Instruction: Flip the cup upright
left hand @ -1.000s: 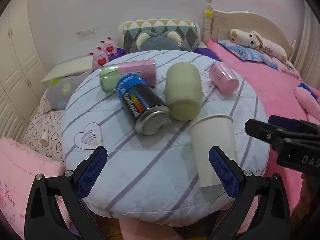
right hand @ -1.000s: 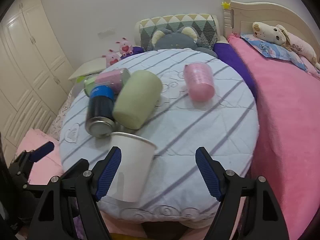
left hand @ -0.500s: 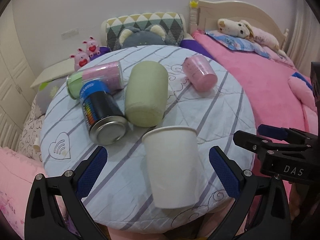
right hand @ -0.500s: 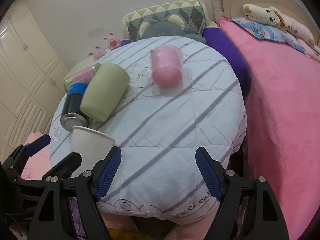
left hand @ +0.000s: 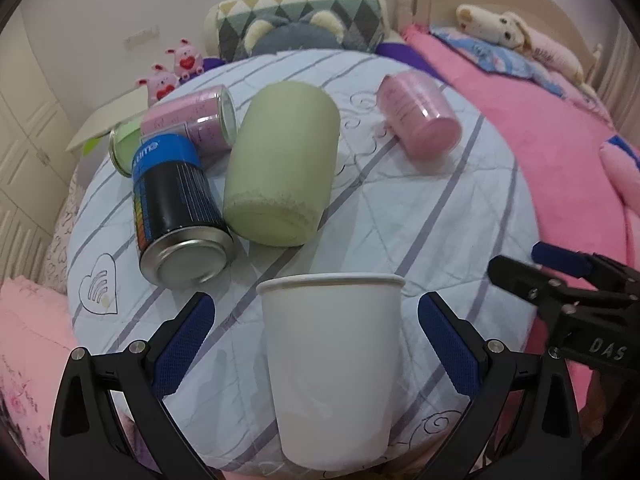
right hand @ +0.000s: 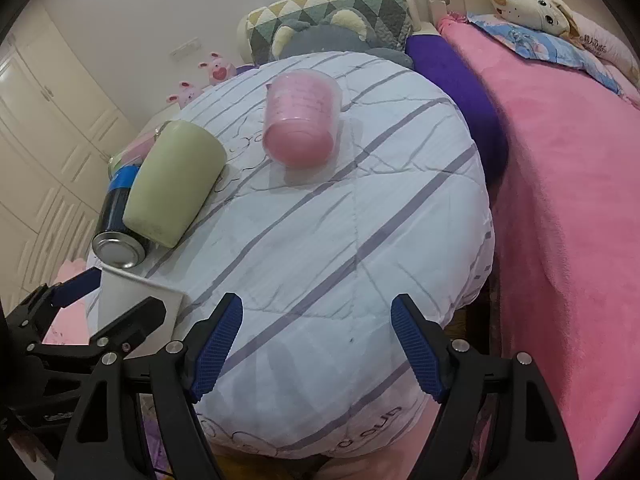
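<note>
A white paper cup [left hand: 330, 364] lies on its side at the near edge of the round striped cushion [left hand: 440, 216], mouth pointing away from me. My left gripper [left hand: 316, 340] is open, its fingers on either side of the cup and not touching it. The cup shows in the right wrist view [right hand: 132, 300] at lower left, partly behind the left gripper. My right gripper [right hand: 316, 344] is open and empty over the cushion's near edge. A pink cup [right hand: 300, 120] and a green cup [left hand: 280, 164] also lie on their sides.
A blue and black can [left hand: 176, 208] and a pink can [left hand: 192, 118] lie at the left. A pink bed [right hand: 572, 200] runs along the right. Pillows and plush toys [left hand: 296, 20] stand behind the cushion. White cupboards [right hand: 44, 128] are at the left.
My left gripper has swung so that the white cup sits centred between its fingers. My right gripper has moved right and away from the cup.
</note>
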`<action>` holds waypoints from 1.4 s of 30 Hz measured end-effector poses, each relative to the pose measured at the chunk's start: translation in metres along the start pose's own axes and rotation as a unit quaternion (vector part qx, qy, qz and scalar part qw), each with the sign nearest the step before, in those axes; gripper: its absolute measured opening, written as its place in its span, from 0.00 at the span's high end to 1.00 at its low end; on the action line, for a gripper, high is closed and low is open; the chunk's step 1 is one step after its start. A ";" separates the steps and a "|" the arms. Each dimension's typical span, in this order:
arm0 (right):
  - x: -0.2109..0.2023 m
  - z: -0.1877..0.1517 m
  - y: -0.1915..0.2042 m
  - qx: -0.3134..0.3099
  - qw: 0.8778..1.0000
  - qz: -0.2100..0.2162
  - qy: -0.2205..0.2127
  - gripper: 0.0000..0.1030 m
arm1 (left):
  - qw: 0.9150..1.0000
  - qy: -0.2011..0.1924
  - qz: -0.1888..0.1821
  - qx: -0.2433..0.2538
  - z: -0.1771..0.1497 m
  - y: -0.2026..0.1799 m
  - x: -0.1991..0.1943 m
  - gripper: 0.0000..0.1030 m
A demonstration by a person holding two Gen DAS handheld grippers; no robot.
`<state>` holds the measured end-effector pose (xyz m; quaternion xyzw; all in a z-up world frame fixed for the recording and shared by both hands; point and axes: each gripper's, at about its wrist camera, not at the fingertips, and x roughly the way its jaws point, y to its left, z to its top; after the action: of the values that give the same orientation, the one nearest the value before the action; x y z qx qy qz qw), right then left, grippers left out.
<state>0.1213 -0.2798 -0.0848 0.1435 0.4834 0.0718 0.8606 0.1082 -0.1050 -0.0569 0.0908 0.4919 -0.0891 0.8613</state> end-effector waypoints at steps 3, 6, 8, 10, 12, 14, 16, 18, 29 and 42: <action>0.004 0.001 -0.007 0.010 1.000 0.012 0.003 0.24 | 1.000 0.014 0.009 0.008 -0.001 -0.003 0.006 0.01; 0.006 0.002 -0.011 0.015 1.000 0.021 0.002 0.24 | 0.999 0.040 0.022 0.022 -0.002 -0.007 0.014 0.31; 0.005 0.003 -0.011 0.015 1.000 0.021 0.001 0.24 | 0.998 0.054 0.021 0.020 -0.003 -0.007 0.018 0.35; 0.005 0.005 -0.010 0.015 1.000 0.019 -0.001 0.24 | 0.999 0.044 0.024 0.017 -0.004 -0.006 0.016 0.35; 0.005 0.006 -0.011 0.016 1.000 0.019 -0.003 0.24 | 0.999 0.028 0.028 0.018 -0.003 -0.005 0.008 0.35; 0.006 0.006 -0.012 0.019 1.000 0.020 -0.003 0.24 | 0.999 0.010 0.029 0.021 -0.003 -0.004 0.000 0.35; 0.006 0.007 -0.012 0.021 1.000 0.019 -0.002 0.24 | 0.999 -0.008 0.026 0.024 -0.002 -0.003 -0.010 0.35; 0.004 0.006 -0.011 0.020 1.000 0.019 -0.003 0.24 | 0.999 -0.027 0.023 0.022 0.000 -0.001 -0.017 0.34; 0.003 0.005 -0.002 0.005 1.000 0.017 -0.003 0.24 | 0.998 -0.059 0.014 0.005 0.012 0.010 -0.017 0.32; 0.002 0.004 0.000 0.006 1.000 0.008 -0.001 0.24 | 0.998 -0.060 0.013 -0.019 0.003 0.022 -0.019 0.21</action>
<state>0.1258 -0.2800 -0.0848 0.1525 0.4823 0.0755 0.8593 0.1062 -0.0833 -0.0375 0.0754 0.4394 -0.0741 0.8921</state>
